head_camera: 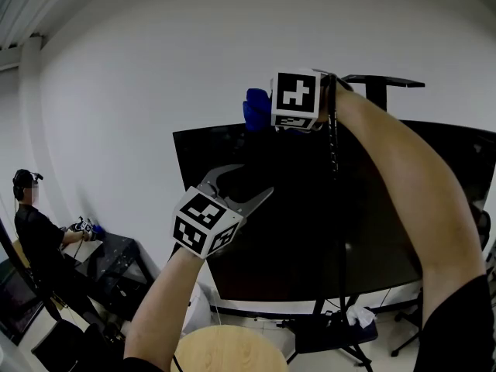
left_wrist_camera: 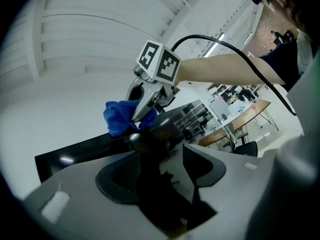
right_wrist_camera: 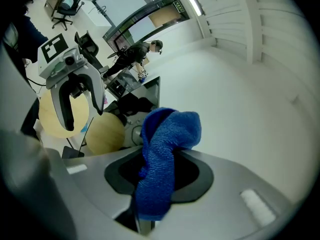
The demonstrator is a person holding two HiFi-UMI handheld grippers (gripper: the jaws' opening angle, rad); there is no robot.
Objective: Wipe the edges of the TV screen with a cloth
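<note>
Working the top edge now, as I read it: my right gripper (head_camera: 267,119) is up at the upper rim of the TV screen (head_camera: 325,223), toward its left corner, with its fingers pinched on the blue cloth (head_camera: 256,108). The right gripper view shows the cloth clamped between the jaws and bunched out past the tips, so a soft wad sits ahead of the hard parts. Whether that wad actually touches the rim I cannot tell from here; it sits right at it.

My left gripper (head_camera: 242,183) hangs lower, in front of the dark panel, jaws spread wide with nothing between them.

To do this pass well, I judge I should lead with the bunched end, press lightly on the frame, and slide along the rim in one steady line rather than dabbing. The jaw tips should not meet the glass. The black cable (head_camera: 334,142) hanging by my right arm drapes in front of the panel and may drag across it, so I'd mind that. The left gripper does best well apart from the screen, since the stand (head_camera: 329,335) looks light and a nudge could rock it.
</note>
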